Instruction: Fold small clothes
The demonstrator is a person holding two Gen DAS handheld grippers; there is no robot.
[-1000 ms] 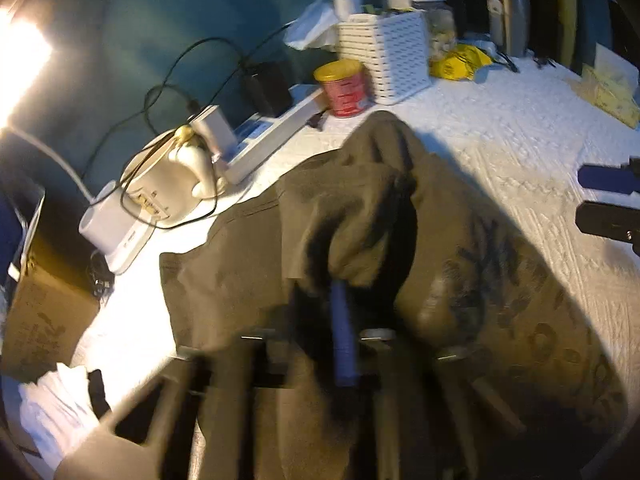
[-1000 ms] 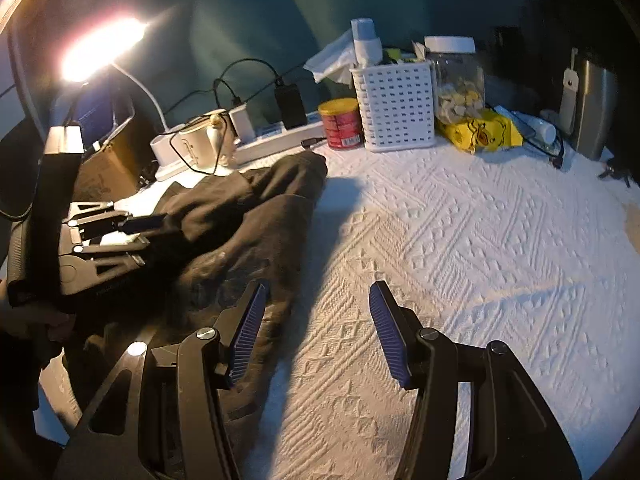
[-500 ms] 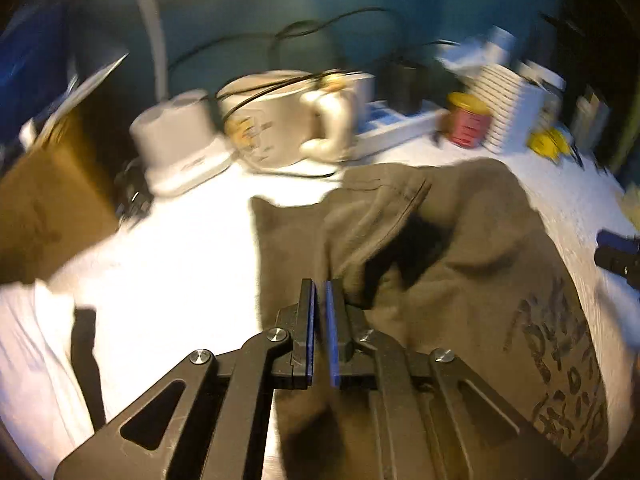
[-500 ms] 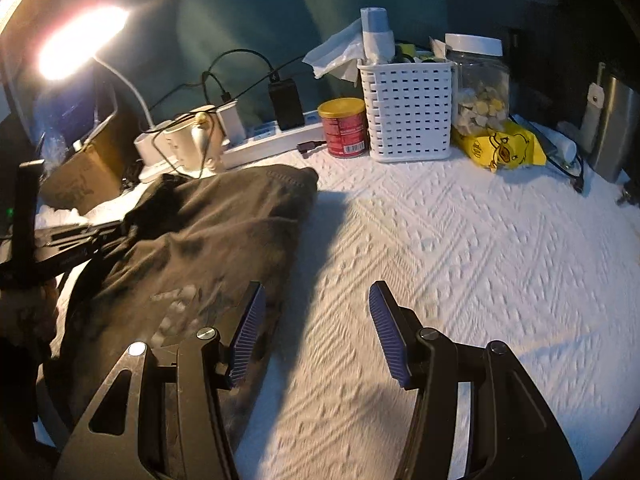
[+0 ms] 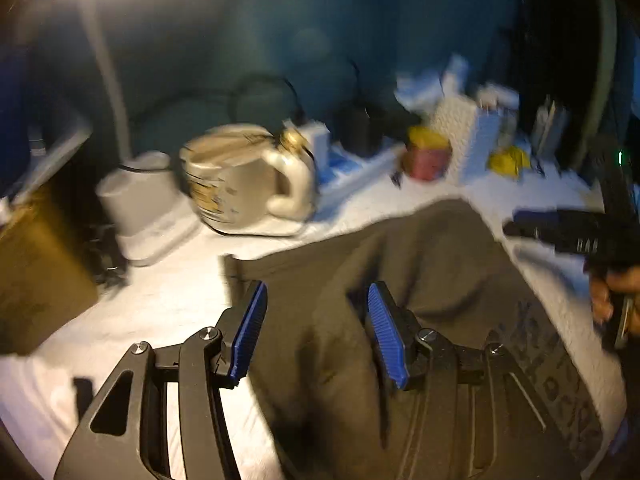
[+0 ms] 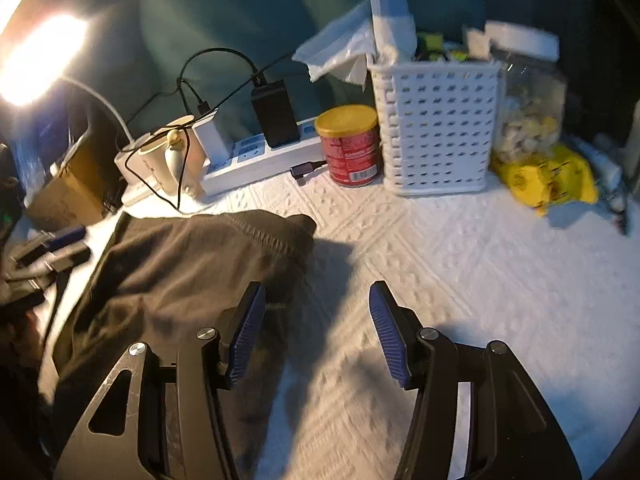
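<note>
- Your left gripper hangs with its blue pads spread wide and nothing between them, poised over the near-left part of a dark olive garment.
- That garment lies crumpled on the white textured tablecloth, with printed lettering showing along its right side in the left wrist view.
- Your right gripper is also wide and empty; its left pad sits over the garment's right edge, its right pad over bare cloth.
- Behind the garment stand a cream mug, a white power strip, a red can with a yellow lid and a white perforated basket.
- A lit lamp glares at upper left.
</note>
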